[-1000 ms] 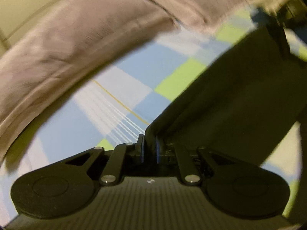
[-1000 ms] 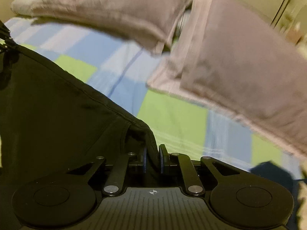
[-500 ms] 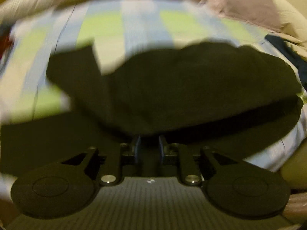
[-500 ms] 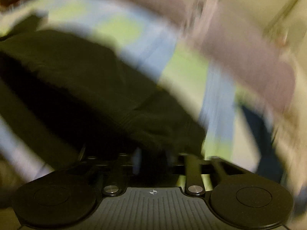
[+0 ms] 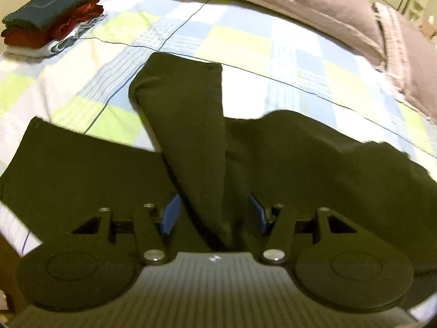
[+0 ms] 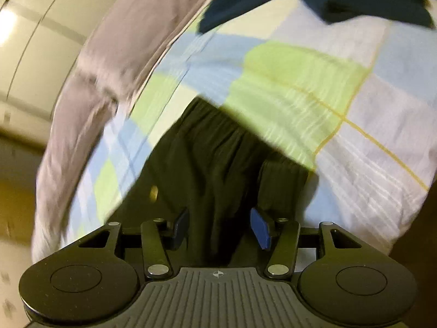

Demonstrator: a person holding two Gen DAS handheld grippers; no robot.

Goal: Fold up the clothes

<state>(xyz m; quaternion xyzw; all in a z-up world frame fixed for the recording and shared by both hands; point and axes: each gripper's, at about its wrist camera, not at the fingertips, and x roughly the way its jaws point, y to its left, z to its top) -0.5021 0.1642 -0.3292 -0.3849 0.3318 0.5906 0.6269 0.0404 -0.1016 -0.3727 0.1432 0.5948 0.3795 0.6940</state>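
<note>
Black cotton trousers [image 5: 191, 125] lie spread on checked bed sheet [image 5: 245, 41], seemingly for folding; left gripper [image 5: 213, 214] and right gripper [image 6: 220, 228] gape wide, empty.

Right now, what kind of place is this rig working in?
Most likely a bedroom. The dark garment lies on a bed with a checked sheet, grey pillows line the far edge, and a stack of folded clothes sits in one corner.

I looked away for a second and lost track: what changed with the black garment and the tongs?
Both tongs, left and right, were shut on the black garment, holding it up; now they are open and it lies on the checked bedspread. The pillows stayed put.
</note>
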